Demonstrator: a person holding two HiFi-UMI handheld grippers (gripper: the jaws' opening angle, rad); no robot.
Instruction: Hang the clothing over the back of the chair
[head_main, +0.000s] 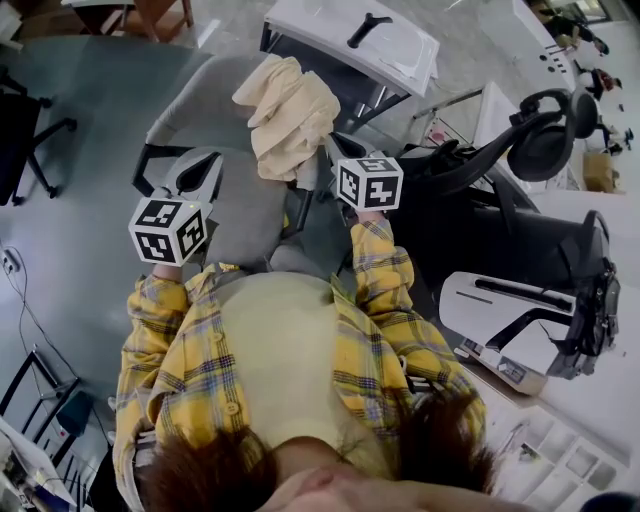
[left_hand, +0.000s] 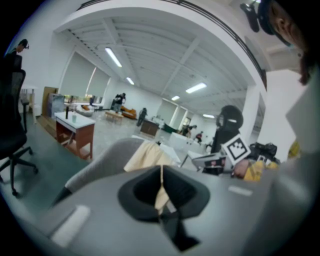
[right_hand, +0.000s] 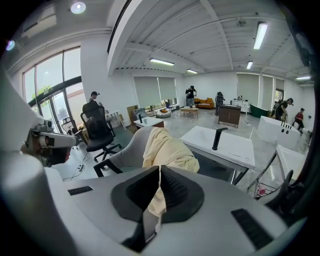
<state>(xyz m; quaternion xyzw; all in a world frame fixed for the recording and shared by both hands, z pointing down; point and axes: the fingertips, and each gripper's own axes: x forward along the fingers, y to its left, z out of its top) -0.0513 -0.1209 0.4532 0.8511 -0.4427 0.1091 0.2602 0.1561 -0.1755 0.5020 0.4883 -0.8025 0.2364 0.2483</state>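
The cream clothing (head_main: 290, 105) lies bunched over the back of the grey chair (head_main: 200, 100), and a tail of it hangs down. My left gripper (head_main: 200, 165) hovers over the chair, left of the clothing and apart from it. My right gripper (head_main: 338, 148) is close beside the hanging tail. In the left gripper view the jaws (left_hand: 161, 172) are shut, with the clothing (left_hand: 150, 156) and chair (left_hand: 100, 165) beyond them. The right gripper (right_hand: 160, 172) is shut too. Only a cream sliver of the clothing (right_hand: 167, 150) shows through its slit, and no fold bulges out.
A white table (head_main: 400, 55) with a black handle stands just behind the chair. Black office chairs (head_main: 500, 180) crowd the right side, and another (right_hand: 97, 125) stands by the windows. A white device (head_main: 510, 330) lies at my right. A wooden desk (left_hand: 75, 130) is further off.
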